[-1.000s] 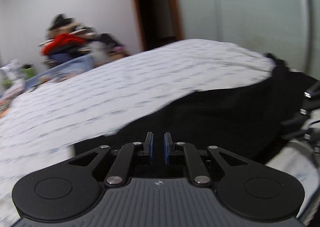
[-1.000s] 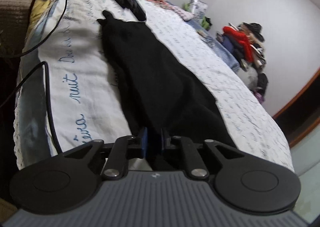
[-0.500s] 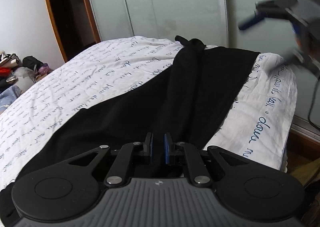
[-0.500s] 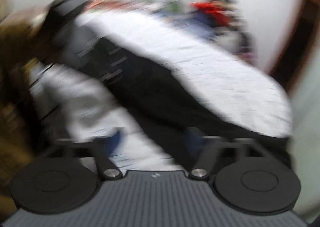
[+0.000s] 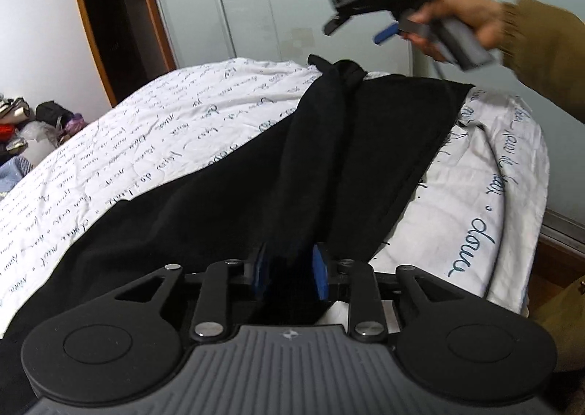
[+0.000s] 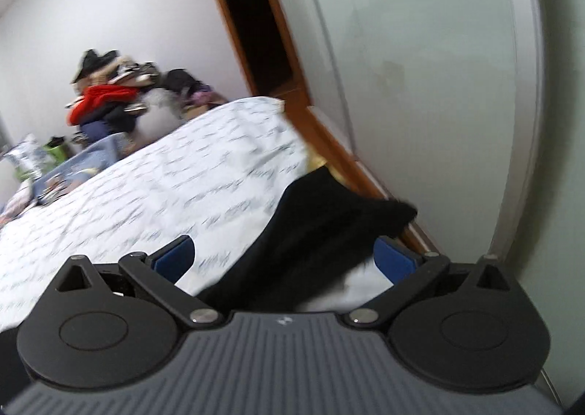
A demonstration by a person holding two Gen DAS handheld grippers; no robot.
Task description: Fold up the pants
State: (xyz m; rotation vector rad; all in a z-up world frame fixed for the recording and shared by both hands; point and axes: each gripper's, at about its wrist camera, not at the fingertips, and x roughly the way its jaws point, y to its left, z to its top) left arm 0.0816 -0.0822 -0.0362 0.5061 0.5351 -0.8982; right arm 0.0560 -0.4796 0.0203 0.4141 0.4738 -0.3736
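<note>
While the left gripper is hovering low over the near end of the black fabric pants, its jaws are opening; cloth is lying between the blue pads but they aren't pressing on it, so released, not grasping. Left wrist view: pants are lying lengthwise on the white bedsheet w/ dark script lettering, running from the gripper toward the far bed edge, one long strip doubled over along the middle, a bunched knot of fabric at the far end. Right gripper is showing upper right, off the bed, in a hand w/ an olive-brown sleeve; it's blurred, nothing hanging from it.

Right wrist view: right gripper is standing spread wide, nothing clamped; a black pants end is draping over the bed corner behind it, by the pale sliding wardrobe door.

Judgement: lengthwise fold looks laid down, both tools letting go. Next move prob. calls for re-gripping an end and carrying it across for the crosswise fold; needs both layers caught together.

Hard to make out: frame is motion-smeared; whether the pads are touching cloth there, can't tell. Which end is the waistband, can't tell. Near end of pants is hidden under the left gripper body.
</note>
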